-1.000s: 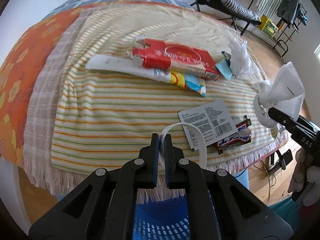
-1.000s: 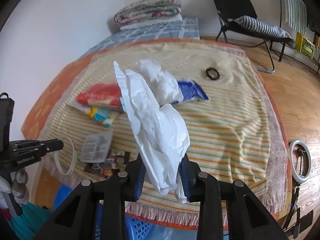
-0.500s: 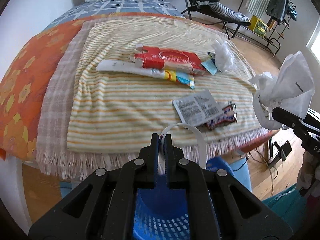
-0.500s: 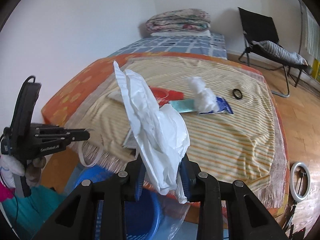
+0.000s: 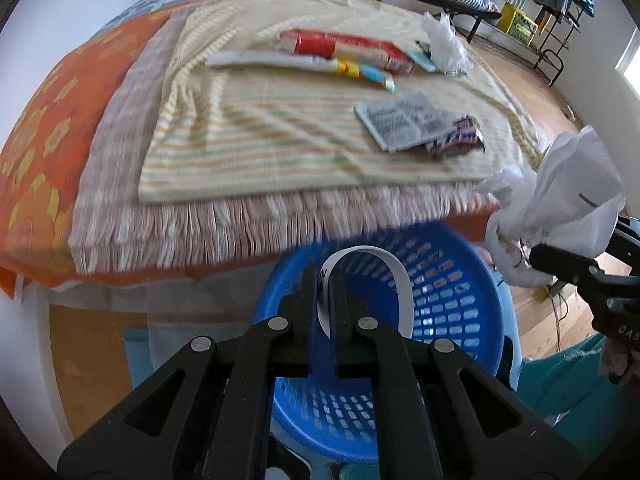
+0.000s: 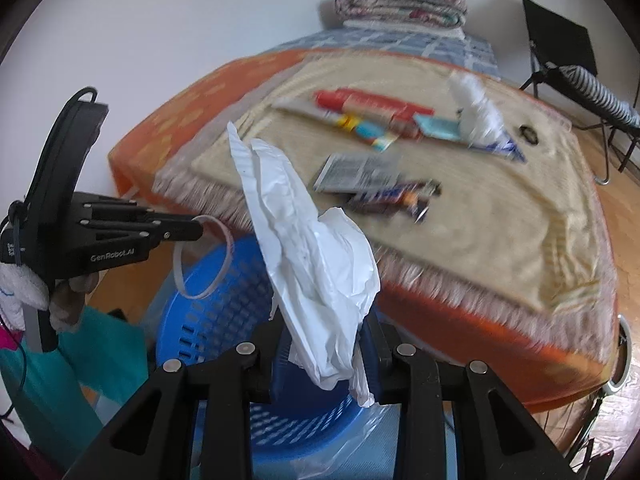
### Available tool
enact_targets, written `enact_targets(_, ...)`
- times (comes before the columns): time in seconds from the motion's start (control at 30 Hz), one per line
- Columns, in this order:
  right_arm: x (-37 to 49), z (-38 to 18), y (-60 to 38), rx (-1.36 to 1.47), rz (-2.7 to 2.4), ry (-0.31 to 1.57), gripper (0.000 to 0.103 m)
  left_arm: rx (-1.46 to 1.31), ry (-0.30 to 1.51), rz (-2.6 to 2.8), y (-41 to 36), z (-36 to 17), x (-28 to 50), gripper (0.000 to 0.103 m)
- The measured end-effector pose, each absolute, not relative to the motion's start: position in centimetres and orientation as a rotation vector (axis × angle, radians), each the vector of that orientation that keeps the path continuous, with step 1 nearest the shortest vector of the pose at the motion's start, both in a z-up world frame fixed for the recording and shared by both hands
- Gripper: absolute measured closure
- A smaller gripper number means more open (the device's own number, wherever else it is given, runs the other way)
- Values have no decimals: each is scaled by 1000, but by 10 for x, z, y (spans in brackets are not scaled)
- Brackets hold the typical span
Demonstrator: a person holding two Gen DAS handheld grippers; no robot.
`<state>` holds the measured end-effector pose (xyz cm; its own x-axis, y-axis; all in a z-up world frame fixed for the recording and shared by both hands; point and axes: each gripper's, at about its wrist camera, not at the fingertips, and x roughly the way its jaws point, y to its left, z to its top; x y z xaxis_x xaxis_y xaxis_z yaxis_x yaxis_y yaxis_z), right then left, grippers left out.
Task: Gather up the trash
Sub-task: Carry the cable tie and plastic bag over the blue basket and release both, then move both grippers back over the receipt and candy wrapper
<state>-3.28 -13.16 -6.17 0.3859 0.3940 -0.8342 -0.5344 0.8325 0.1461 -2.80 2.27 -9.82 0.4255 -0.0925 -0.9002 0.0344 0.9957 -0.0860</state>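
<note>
Both grippers loaded, poised over the blue basket [image 5: 448, 304]

Nearest, the left gripper [image 5: 324, 280] is pinched fully shut on a white plastic band [image 5: 394, 276], the right gripper [image 6: 324, 344] part-closed on a crumpled white bag [image 6: 312, 264] — both above the basket; best to centre each over the opening, then release, so nothing catches the rim; farther off on the striped blanket [image 5: 256, 148] wait a leaflet [image 5: 400, 122], candy wrapper [image 5: 458, 142] and red carton [image 5: 344, 46].
</note>
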Motion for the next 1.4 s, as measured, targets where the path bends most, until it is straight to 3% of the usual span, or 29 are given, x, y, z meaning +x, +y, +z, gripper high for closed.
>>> enact_targets(0.9, -61, -111, -117, -219, 635, 1149, 66, -24, 1217, -82, 13, -141, -45, 100)
enact_targets(0.97, -60, -112, -116, -218, 636, 1152, 66, -21, 1224, -81, 11, -143, -42, 97)
enact_targets(1.13, -59, -110, -117, -216, 630, 1145, 51, -21, 1224, -77, 9, -144, -41, 69)
enact_targets(1.4, -57, -106, -121, -213, 608, 1128, 41, -20, 1219, -72, 11, -141, -37, 68)
